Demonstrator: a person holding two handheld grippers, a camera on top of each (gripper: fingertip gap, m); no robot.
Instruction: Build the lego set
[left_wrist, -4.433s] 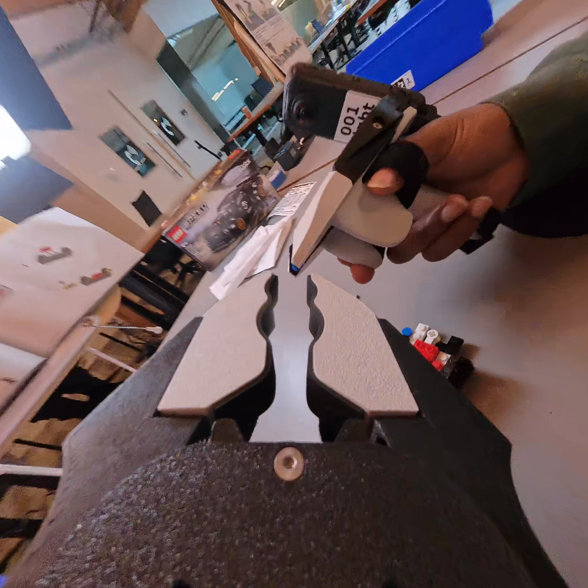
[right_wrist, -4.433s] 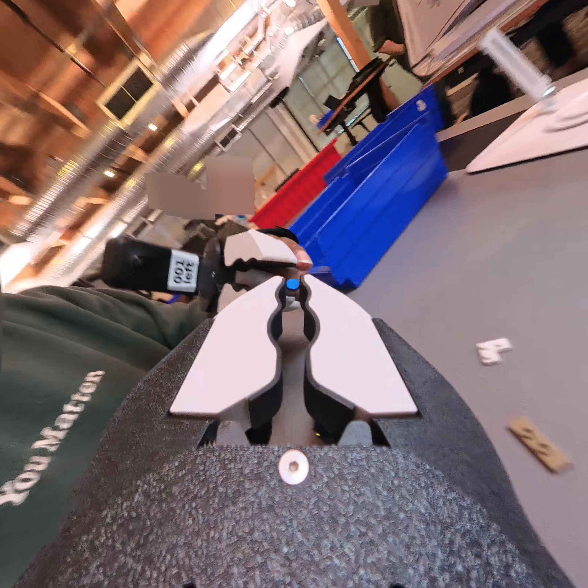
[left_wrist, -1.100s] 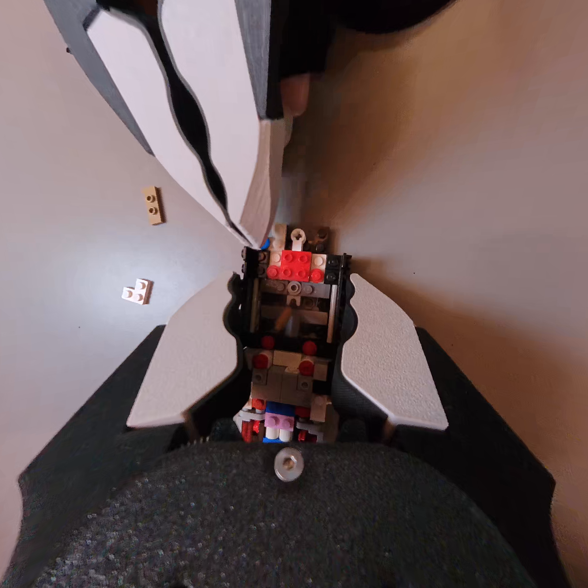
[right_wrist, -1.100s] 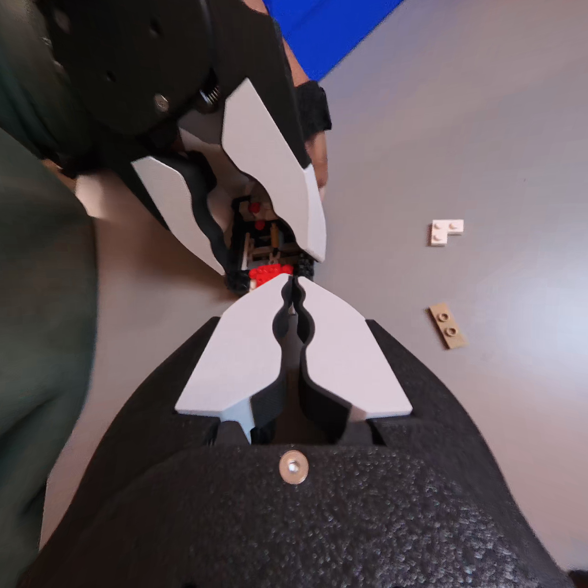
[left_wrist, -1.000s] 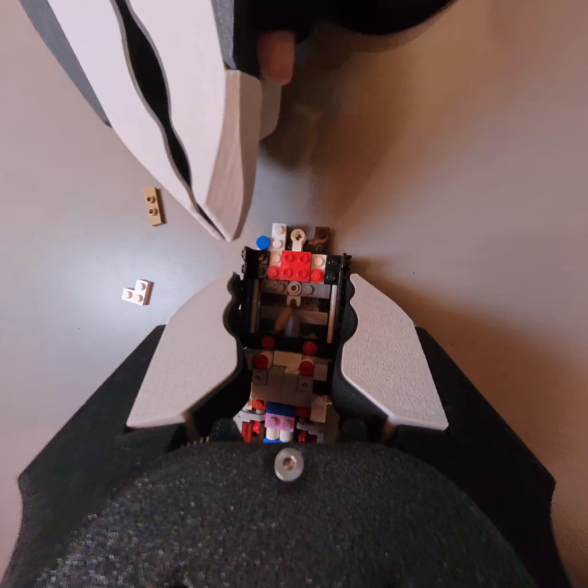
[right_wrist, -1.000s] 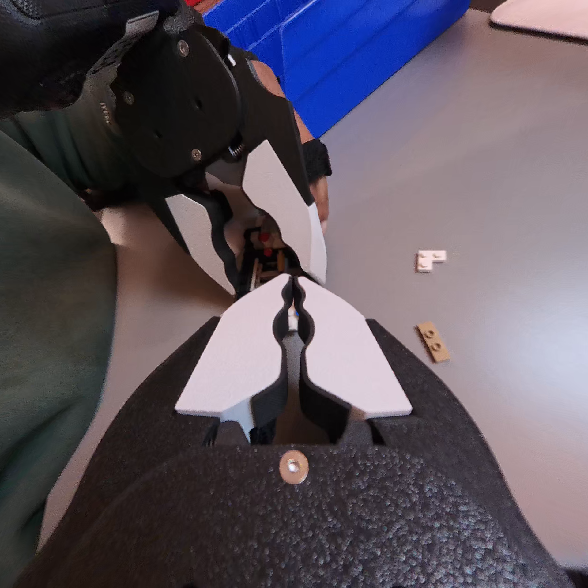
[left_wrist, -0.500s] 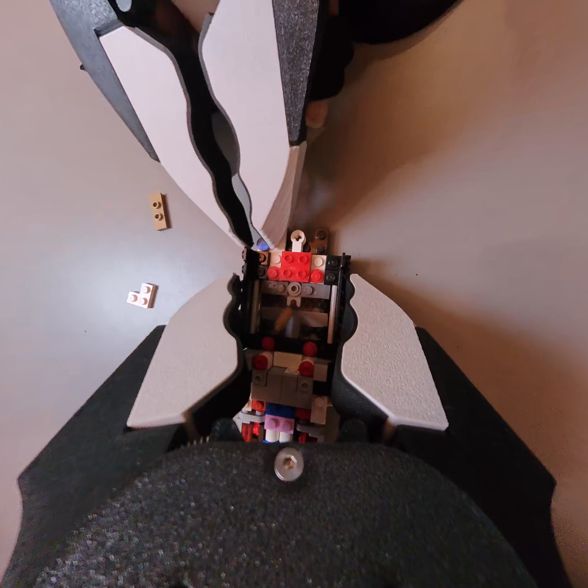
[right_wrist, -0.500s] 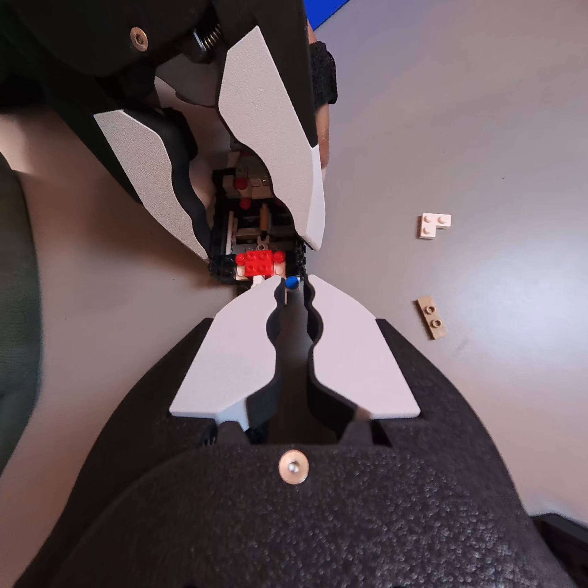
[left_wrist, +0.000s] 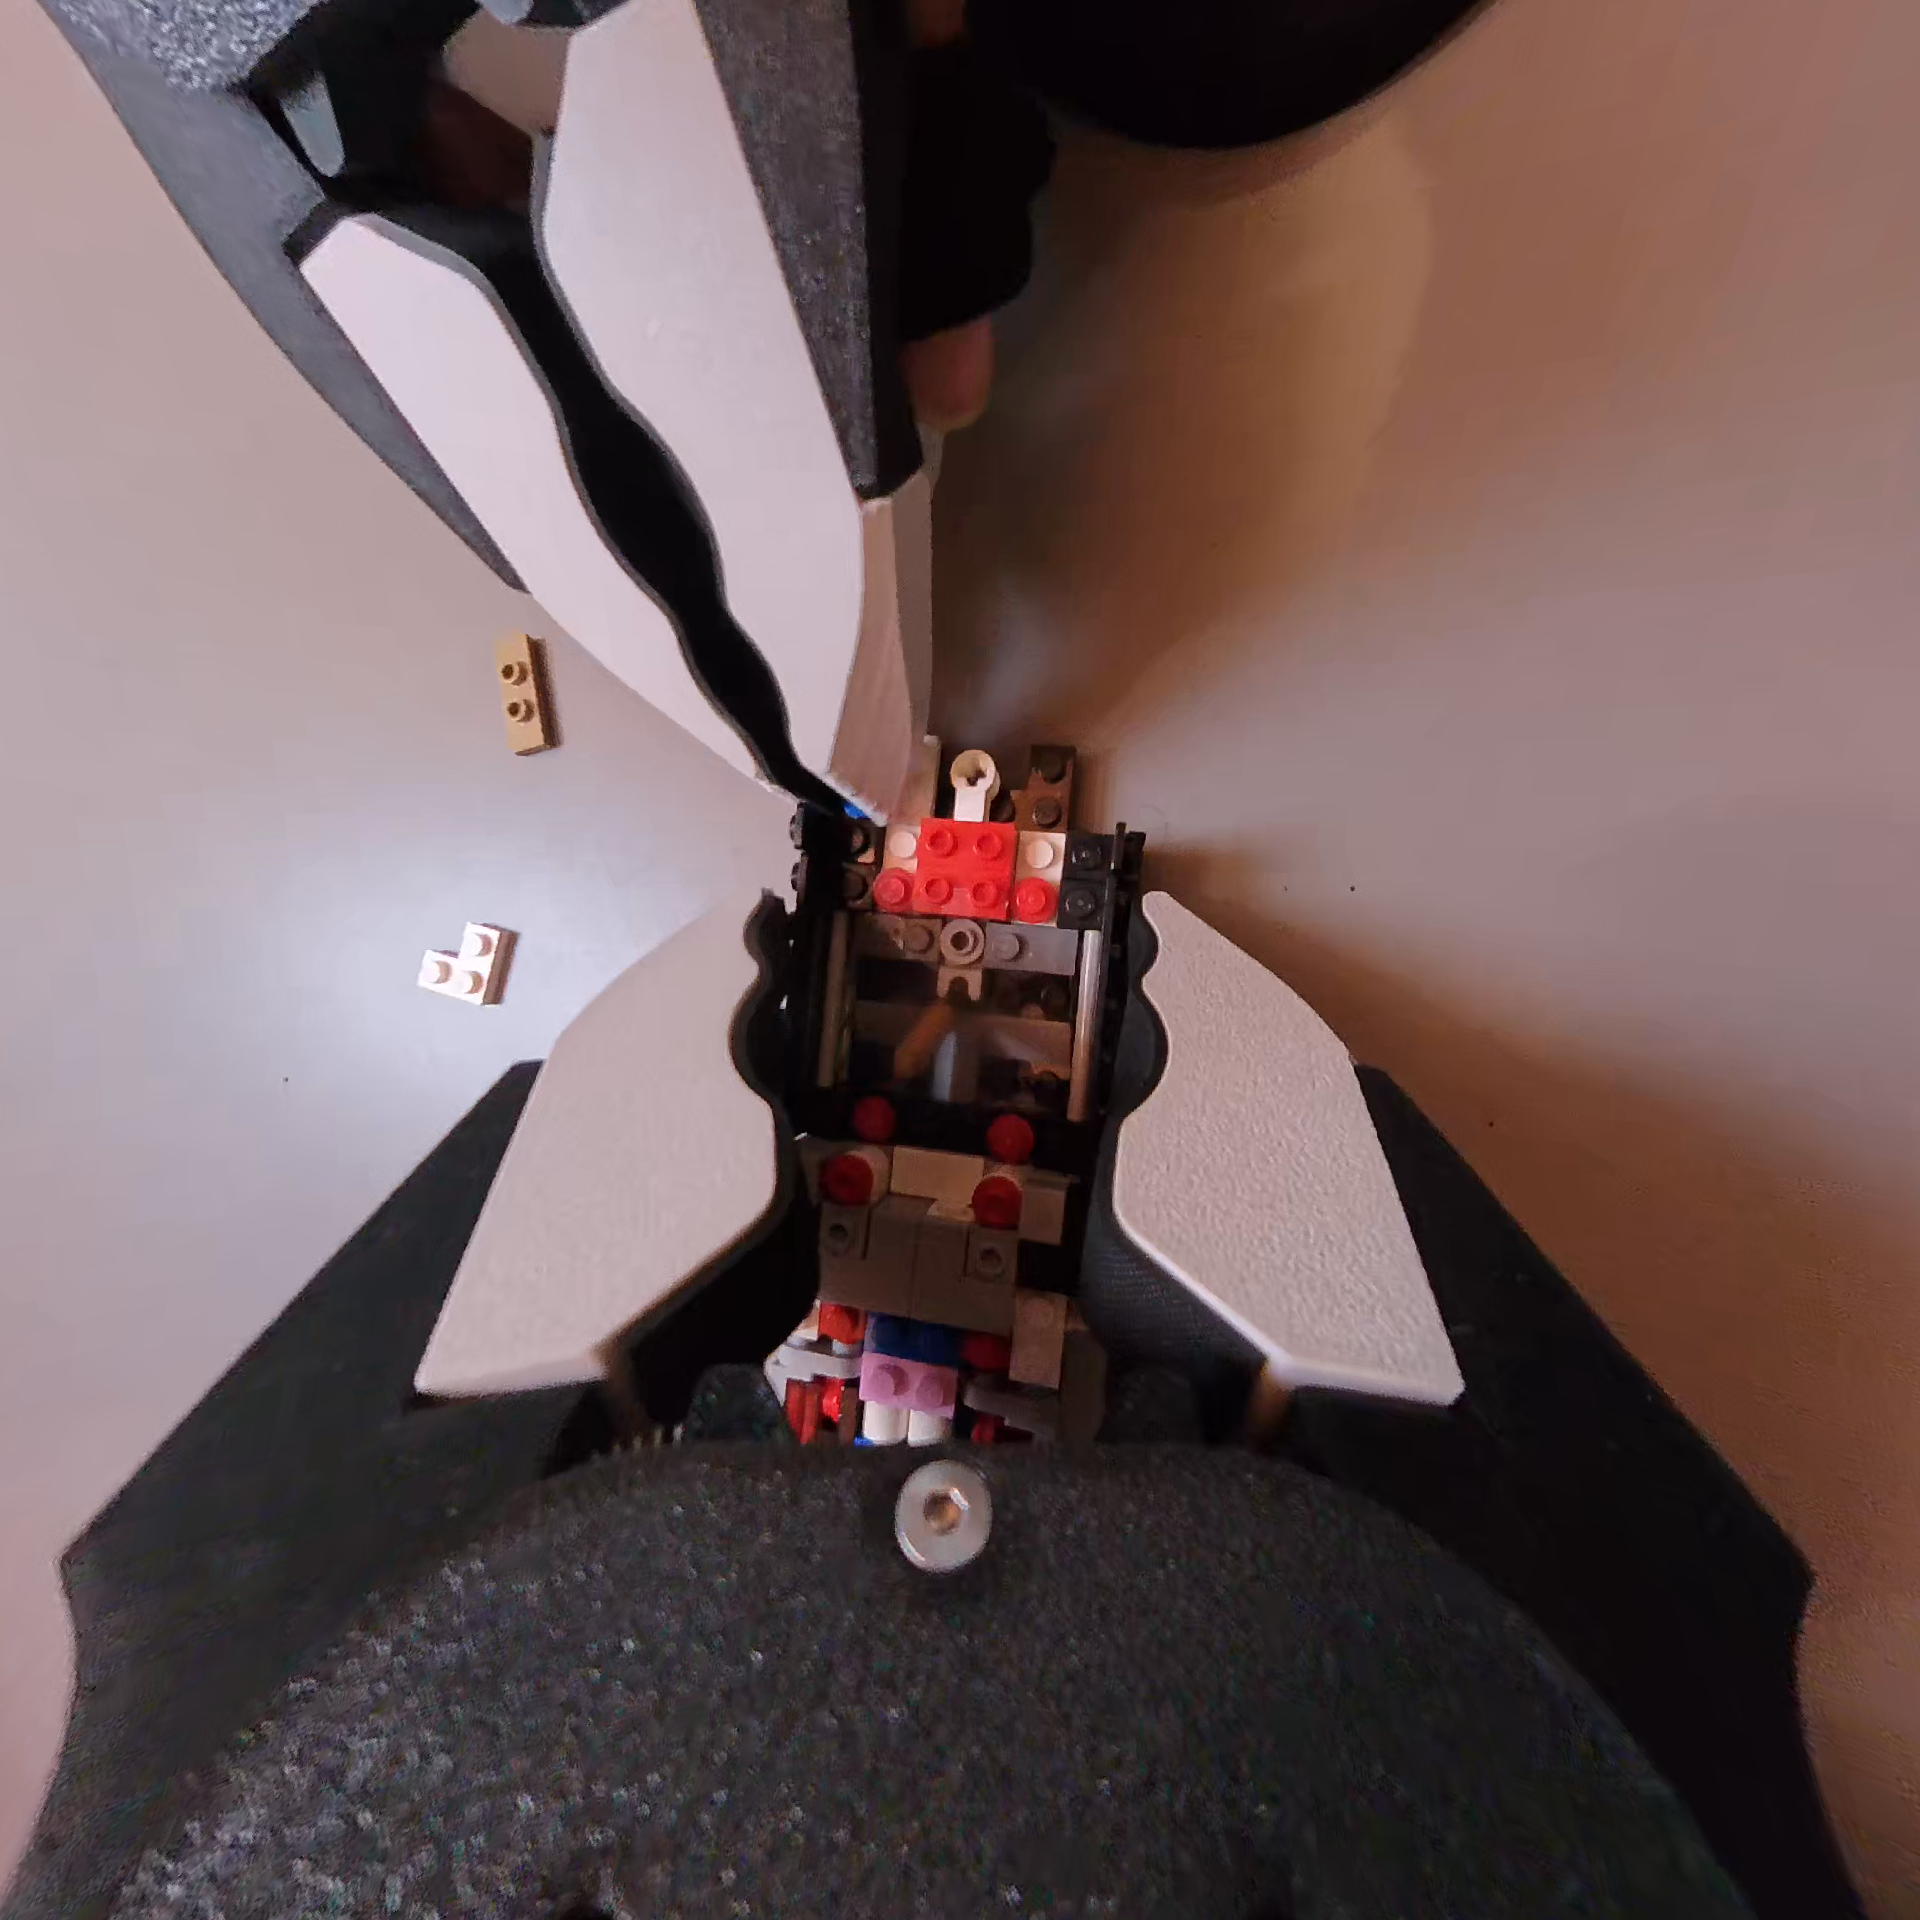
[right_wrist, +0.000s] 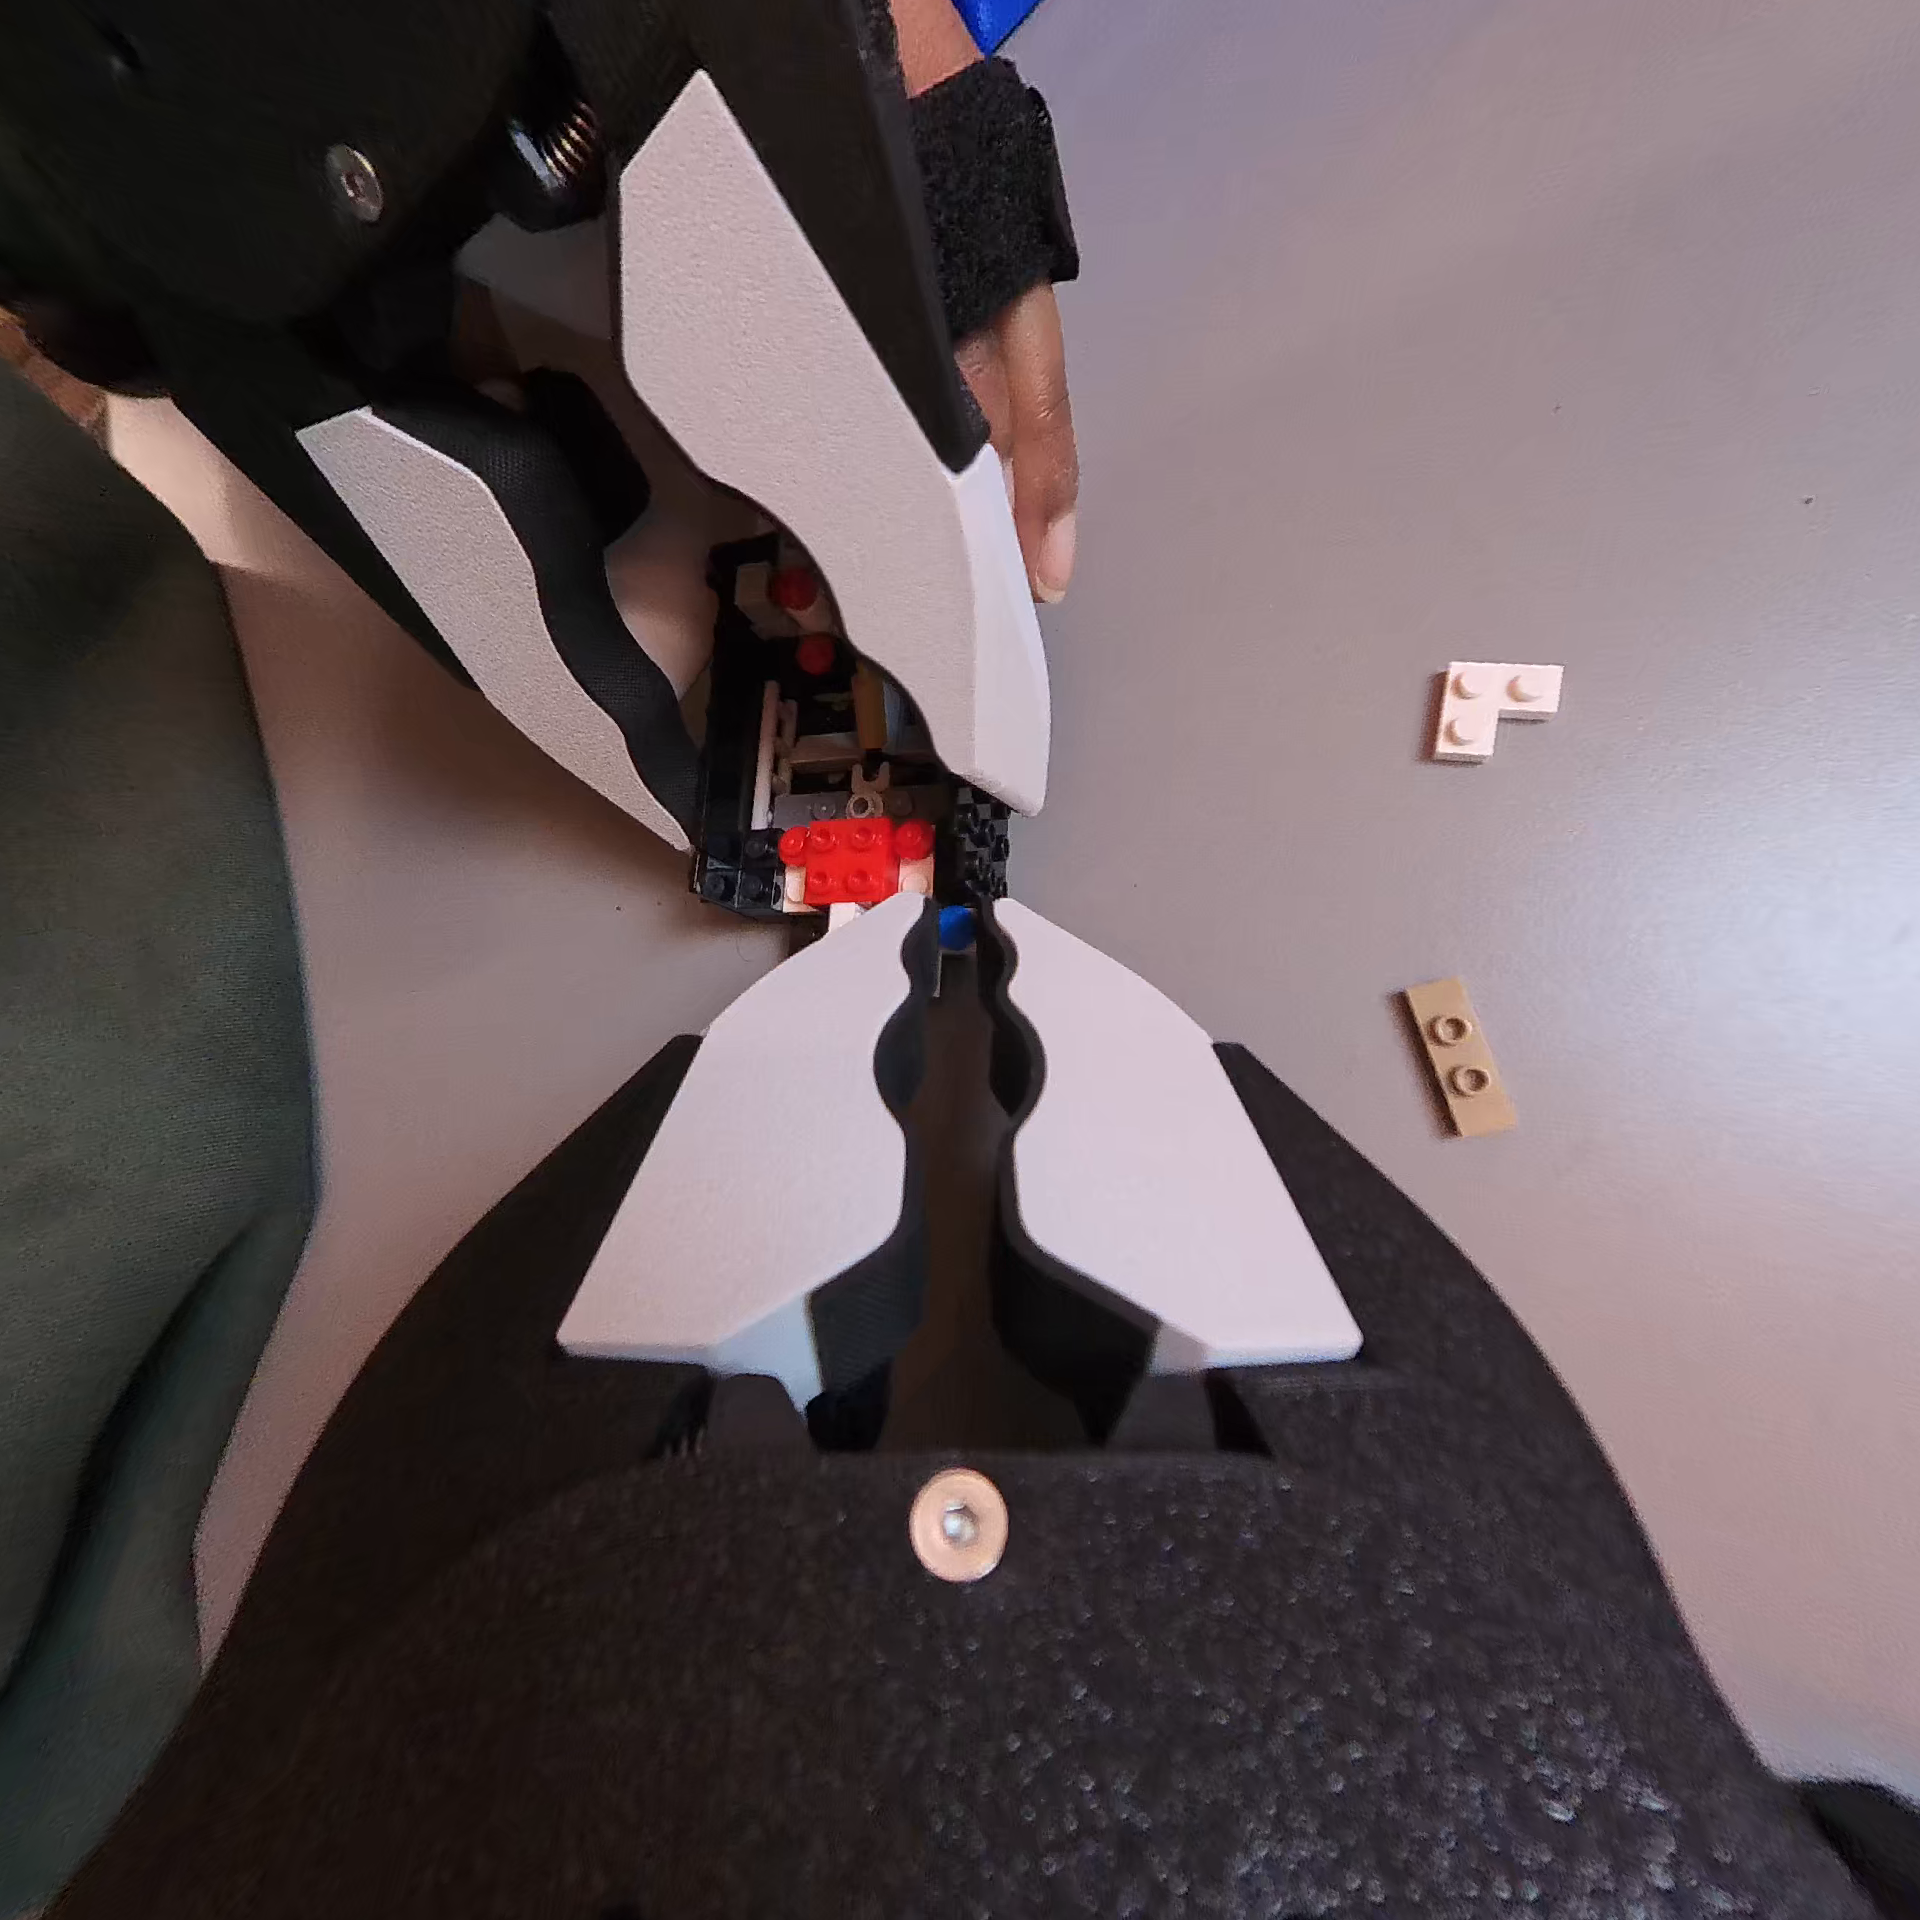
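The partly built lego model (left_wrist: 961, 1049), black with a red plate at its far end, lies on the grey table (left_wrist: 1455, 727) between my left gripper's fingers. My left gripper (left_wrist: 961, 914) is shut on its sides. My right gripper (right_wrist: 956, 914) comes at the model's far end (right_wrist: 852, 862) from the opposite side. It is shut on a small blue round piece (right_wrist: 954, 927) at the model's front corner. In the left wrist view the right gripper (left_wrist: 826, 800) hides most of the blue piece (left_wrist: 854, 810). The left gripper (right_wrist: 847, 816) shows at the top of the right wrist view.
A tan two-stud plate (left_wrist: 522, 694) and a white L-shaped plate (left_wrist: 468, 963) lie loose on the table left of the model; in the right wrist view they (right_wrist: 1457, 1058) (right_wrist: 1488, 712) lie to the right. A green sleeve (right_wrist: 125, 935) fills the left edge. The grippers are tip to tip, or close to it.
Since 4.4 s ago my left gripper has closed on the model. A second ago the right gripper was lifted off the blue piece; it came back down and its jaws have narrowed around it.
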